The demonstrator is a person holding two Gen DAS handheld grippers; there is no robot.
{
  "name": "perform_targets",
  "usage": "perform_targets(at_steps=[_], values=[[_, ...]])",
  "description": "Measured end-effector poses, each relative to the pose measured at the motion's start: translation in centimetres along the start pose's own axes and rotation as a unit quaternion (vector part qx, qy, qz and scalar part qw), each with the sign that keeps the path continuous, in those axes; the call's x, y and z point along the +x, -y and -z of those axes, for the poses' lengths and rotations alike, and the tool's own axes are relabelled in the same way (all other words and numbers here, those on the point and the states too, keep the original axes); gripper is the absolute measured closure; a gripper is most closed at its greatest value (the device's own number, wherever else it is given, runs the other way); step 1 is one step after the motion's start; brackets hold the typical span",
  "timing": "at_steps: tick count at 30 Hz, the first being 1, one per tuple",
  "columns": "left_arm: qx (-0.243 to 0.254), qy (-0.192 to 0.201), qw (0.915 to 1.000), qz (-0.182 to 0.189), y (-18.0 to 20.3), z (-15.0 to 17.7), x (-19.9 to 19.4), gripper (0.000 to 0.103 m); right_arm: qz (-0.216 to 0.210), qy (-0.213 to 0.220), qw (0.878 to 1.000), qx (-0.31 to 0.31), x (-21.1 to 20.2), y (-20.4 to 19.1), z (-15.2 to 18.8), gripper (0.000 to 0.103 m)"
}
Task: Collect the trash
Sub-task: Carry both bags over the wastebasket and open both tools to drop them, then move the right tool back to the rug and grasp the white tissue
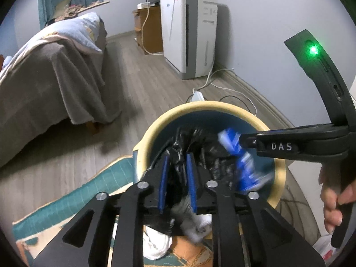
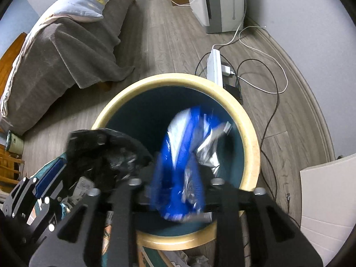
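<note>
We've got both grippers over the round bin [image 2: 249, 138], cream rim, dark blue inside, standing on the wood floor [image 1: 142, 102] by the rug [image 1: 106, 178].

Left gripper [image 1: 176, 178]: blue pads slightly apart, crumpled black plastic bag [image 1: 195, 146] sits between them and hangs into the bin; pads don't look clamped on it.

Right gripper [image 2: 175, 184]: fingers parted, blue-and-silver wrapper [image 2: 189, 138] blurred in the gap, over the bin mouth. Can't tell if it still touches a pad.

Bed with grey blanket [image 2: 73, 44] to the left, power strip [image 2: 214, 66] and cables behind the bin.
</note>
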State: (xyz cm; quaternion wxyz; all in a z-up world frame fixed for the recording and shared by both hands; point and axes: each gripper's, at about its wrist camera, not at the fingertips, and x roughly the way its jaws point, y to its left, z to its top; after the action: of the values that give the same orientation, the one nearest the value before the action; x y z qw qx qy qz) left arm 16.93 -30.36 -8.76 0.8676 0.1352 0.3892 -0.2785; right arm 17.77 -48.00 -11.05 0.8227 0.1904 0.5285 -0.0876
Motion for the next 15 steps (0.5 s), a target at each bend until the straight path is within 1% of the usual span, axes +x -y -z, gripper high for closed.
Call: perform_targets(at_steps=[1,3,4,7,8,9,10,11,12,13,14,15], values=[[-0.002,-0.001,1.0000,-0.003,-0.2,0.1,0.1,0.076,0.001,-0.001,1.000,0.001,0.0,0.0,0.0,0.066],[-0.006,-0.002,1.0000,-0.006,-0.6,0.3,0.1,0.066,0.000,0.000,1.000,0.003,0.0,0.2,0.0,0.065],[-0.007,-0.001,0.9999,-0.008,-0.7,0.3,0.0,0.064,0.000,0.001,1.000,0.004,0.0,0.2,-0.1,0.063],[-0.009,0.001,0.9999,-0.014,-1.0,0.4,-0.2,0.061,0.001,0.002,1.000,0.002,-0.2,0.1,-0.1,0.061],[-0.010,0.001,0.9998,-0.016,-1.1,0.5,-0.3,0.057,0.000,0.001,1.000,0.002,-0.2,0.0,-0.1,0.060],[-0.011,0.002,0.9998,-0.019,-1.2,0.5,-0.5,0.051,0.001,0.002,1.000,0.002,-0.3,0.0,0.0,0.057],[-0.012,0.003,0.9997,-0.021,-1.3,0.5,-0.6,0.048,0.001,0.004,1.000,0.002,-0.5,-0.1,-0.1,0.052],[-0.013,0.005,0.9996,-0.024,-1.4,0.6,-0.9,0.041,0.002,0.006,1.000,0.001,-0.6,-0.2,-0.1,0.049],[-0.015,0.006,0.9995,-0.027,-1.6,0.7,-1.2,0.034,0.003,0.009,1.000,0.000,-0.8,-0.4,-0.1,0.041],[-0.019,0.009,0.9993,-0.031,-1.8,0.8,-1.7,0.030,0.004,0.013,1.000,-0.002,-1.1,-0.5,-0.1,0.033],[-0.024,0.011,0.9991,-0.033,-2.1,1.0,-2.4,0.021,0.006,0.017,1.000,-0.003,-1.3,-0.7,-0.1,0.028],[-0.029,0.013,0.9989,-0.036,-2.3,1.3,-2.9,0.016,0.005,0.021,1.000,-0.004,-1.6,-0.9,-0.1,0.017]])
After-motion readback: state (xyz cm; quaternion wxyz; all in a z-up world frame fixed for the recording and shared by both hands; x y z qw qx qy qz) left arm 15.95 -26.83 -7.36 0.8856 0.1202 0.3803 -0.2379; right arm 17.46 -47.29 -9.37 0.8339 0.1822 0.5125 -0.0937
